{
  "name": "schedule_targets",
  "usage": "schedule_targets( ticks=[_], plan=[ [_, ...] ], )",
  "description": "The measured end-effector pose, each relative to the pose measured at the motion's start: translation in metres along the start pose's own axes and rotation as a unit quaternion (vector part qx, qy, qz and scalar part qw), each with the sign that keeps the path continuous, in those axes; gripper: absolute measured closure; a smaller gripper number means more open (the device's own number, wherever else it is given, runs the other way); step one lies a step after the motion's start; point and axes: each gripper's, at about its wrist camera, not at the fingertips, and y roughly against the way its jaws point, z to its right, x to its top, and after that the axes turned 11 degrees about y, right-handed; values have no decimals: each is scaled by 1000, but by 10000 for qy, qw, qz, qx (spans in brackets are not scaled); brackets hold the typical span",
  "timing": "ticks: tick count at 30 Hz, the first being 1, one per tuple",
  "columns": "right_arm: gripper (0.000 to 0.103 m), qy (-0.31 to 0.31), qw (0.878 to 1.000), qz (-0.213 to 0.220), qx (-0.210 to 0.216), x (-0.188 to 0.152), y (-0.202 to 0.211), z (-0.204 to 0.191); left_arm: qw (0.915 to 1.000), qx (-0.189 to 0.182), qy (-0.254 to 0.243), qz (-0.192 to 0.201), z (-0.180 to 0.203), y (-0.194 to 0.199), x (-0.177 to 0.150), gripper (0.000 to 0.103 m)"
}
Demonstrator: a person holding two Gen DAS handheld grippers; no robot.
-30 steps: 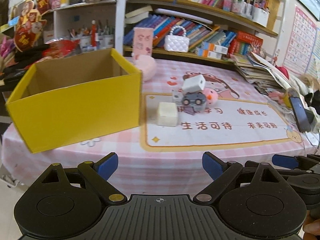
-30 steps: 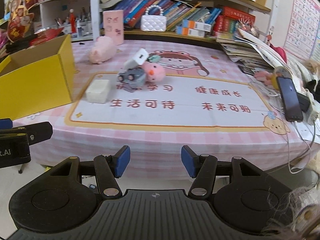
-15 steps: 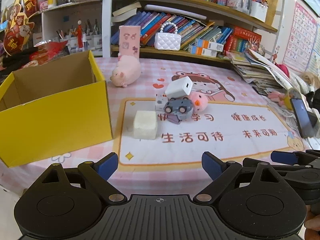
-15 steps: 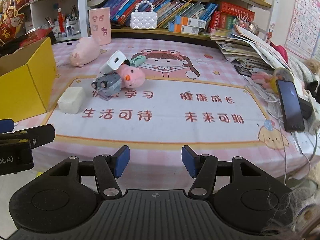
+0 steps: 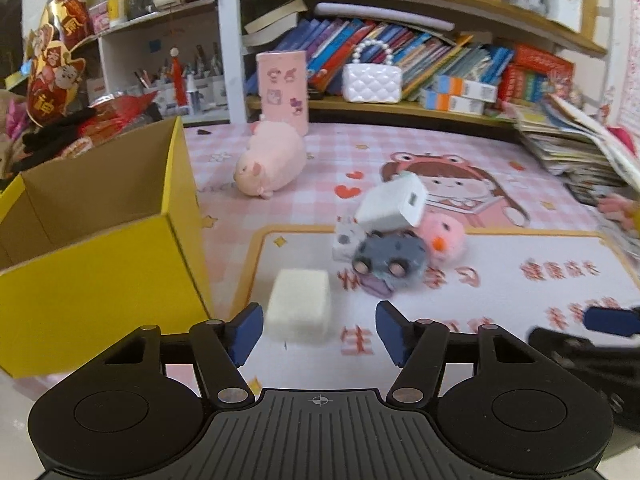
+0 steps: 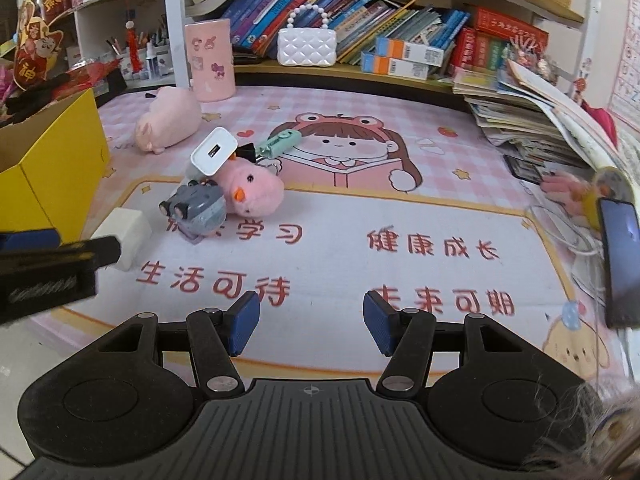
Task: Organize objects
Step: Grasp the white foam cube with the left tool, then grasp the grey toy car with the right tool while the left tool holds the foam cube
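The left gripper [image 5: 318, 330] has its 2 blue-padded fingers spread, with nothing between them. The white rectangular foam block [image 5: 299, 305] lies just in front of its left finger on the pink printed table mat [image 5: 500, 304], near the open yellow cardboard box [image 5: 96, 256] at the mat's left edge. The right gripper [image 6: 306, 328] is spread as well and holds nothing, low over the near edge of the mat.

Only the right wrist view shows the mint green USB stick [image 6: 278, 143] behind the pink plush chick [image 6: 250, 192] and the black phone [image 6: 622, 256] at the right edge. The left view shows more of the inside of the box. Both views show the white charger cube [image 6: 213, 151] leaning on the grey toy car [image 6: 198, 207], and the pink plush pig [image 5: 270, 162] further back.

The red characters on the mat read 生活可待, 未来可期, 健康成长 and 学习.
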Motion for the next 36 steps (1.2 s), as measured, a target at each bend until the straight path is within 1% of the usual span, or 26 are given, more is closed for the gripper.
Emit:
schedule_targets(
  ticks=[7, 13, 14, 16, 17, 20, 23, 29, 32, 34, 36],
  plan=[
    [48, 128, 9994, 103, 307, 8, -12, 12, 9987, 445, -204, -147, 10, -36, 11, 42],
    [48, 187, 9986, 161, 460, 12, -21, 22, 9968, 655, -237, -382, 13, -56, 10, 42],
    [48, 182, 9986, 160, 478, 13, -23, 24, 9965, 672, -229, -438, 13, -60, 10, 44],
    [48, 167, 9984, 157, 508, 15, -26, 27, 9959, 685, -173, -557, 12, -64, 9, 52],
    [48, 162, 9984, 161, 522, 16, -28, 29, 9957, 732, -157, -555, 11, -65, 9, 57],
    [48, 153, 9981, 193, 571, 19, -32, 33, 9960, 698, -39, -562, 7, -63, 11, 63],
    [48, 164, 9972, 251, 686, 24, -37, 34, 9965, 604, 150, -565, 3, -55, 13, 67],
    [48, 301, 9933, 535, 976, 42, -45, 29, 9965, 431, 468, -541, -2, -27, 9, 68],
    [47, 404, 9900, 711, 1148, 56, -51, 24, 9964, 441, 480, -548, -2, -17, 3, 68],
    [46, 570, 9864, 817, 1304, 67, -56, 18, 9963, 477, 451, -552, -1, -13, -1, 68],
    [46, 874, 9822, 925, 1378, 77, -61, 9, 9959, 505, 486, -568, -1, -9, -4, 68]
  ],
)
